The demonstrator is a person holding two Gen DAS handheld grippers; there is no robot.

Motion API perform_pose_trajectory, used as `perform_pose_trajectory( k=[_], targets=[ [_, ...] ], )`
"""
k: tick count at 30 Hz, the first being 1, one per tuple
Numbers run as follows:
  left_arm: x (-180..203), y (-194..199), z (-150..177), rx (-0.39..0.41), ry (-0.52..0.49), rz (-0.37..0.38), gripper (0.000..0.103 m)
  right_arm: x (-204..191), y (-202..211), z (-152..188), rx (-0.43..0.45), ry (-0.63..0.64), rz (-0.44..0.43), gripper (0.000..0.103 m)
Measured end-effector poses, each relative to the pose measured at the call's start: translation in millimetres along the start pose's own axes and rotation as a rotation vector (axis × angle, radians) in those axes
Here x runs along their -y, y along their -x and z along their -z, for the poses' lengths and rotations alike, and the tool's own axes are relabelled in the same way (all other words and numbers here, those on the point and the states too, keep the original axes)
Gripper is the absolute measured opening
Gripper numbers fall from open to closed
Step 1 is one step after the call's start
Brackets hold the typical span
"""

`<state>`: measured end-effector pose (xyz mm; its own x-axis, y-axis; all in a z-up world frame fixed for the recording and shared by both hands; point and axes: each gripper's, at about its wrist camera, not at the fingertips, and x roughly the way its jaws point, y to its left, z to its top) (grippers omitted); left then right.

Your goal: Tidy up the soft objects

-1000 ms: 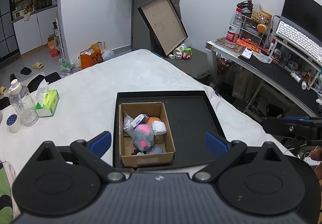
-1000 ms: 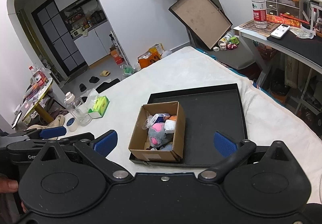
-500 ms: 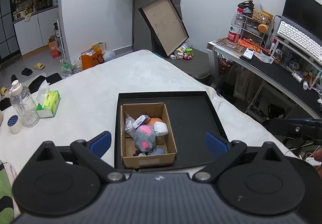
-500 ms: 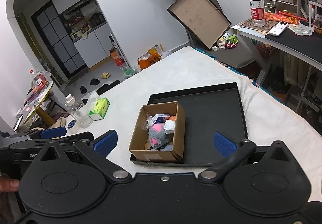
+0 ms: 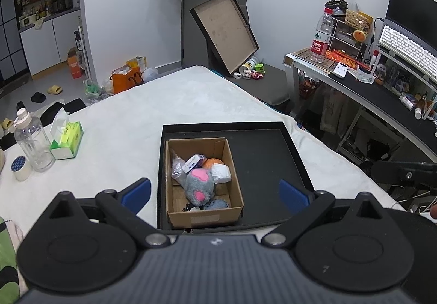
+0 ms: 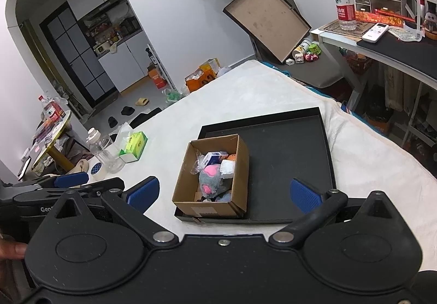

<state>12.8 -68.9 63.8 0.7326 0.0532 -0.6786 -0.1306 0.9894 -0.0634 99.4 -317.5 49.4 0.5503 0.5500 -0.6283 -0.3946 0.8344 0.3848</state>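
A brown cardboard box [image 5: 235, 189] [image 6: 240, 167] stands in the left part of a black tray [image 5: 267, 156] [image 6: 295, 145] on a white-covered table. In the box lie a grey plush with pink patches [image 5: 200, 185] [image 6: 211, 178], a white soft block [image 5: 221, 173], an orange ball [image 5: 211, 162], a small white and blue carton [image 5: 194, 162] and a clear bag [image 5: 177, 167]. My left gripper [image 5: 214, 192] is open and empty, held above the near edge of the box. My right gripper [image 6: 224, 190] is open and empty, near the box too.
A clear bottle [image 5: 32, 143], a green tissue pack [image 5: 68, 137] and a tape roll [image 5: 20, 171] stand at the table's left. A desk [image 5: 368, 85] with a bottle and keyboard is at the right. A box lid [image 5: 224, 31] leans against the far wall.
Both views have shifted only slightly; the box sits a little higher in the left wrist view. Both grippers stay open and empty.
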Motion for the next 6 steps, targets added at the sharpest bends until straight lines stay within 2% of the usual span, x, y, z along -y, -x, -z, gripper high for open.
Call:
perform_pose_trajectory(
  k=[6],
  targets=[
    [1.1,-3.2,-0.1,-0.004,-0.007,0.0,0.099,3.8,-2.6,0.9,-0.003,-0.013,0.006,0.103]
  ],
)
